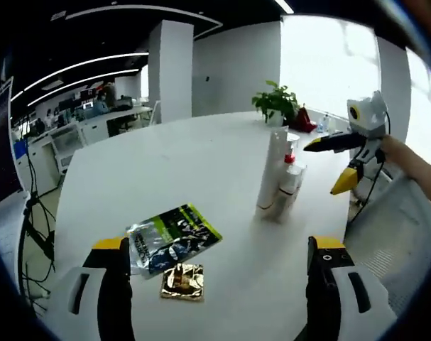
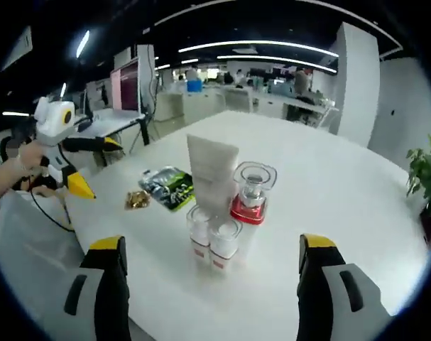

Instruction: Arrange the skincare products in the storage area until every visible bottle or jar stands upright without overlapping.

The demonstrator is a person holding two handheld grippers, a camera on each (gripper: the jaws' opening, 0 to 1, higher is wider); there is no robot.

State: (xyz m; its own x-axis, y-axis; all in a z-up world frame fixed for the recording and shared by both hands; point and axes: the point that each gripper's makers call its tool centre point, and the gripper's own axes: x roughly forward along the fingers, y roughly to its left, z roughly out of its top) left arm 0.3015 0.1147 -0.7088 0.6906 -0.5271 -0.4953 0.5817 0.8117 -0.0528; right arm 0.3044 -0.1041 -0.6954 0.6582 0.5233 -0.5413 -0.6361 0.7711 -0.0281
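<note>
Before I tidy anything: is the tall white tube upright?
Upright: the white tube stands on its cap among the small bottles.

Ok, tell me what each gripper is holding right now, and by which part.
Nothing is held. The left gripper and the right gripper both have their jaws wide apart over the white table, short of the standing skincare bottles.

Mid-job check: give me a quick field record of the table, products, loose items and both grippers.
surface: white table
upright group: white tube, red-collared bottle, two small clear-capped bottles, clustered close together
loose items: green-black sachet lying flat, gold packet beside it
left gripper: open, empty
right gripper: open, empty
background: potted plant
</note>
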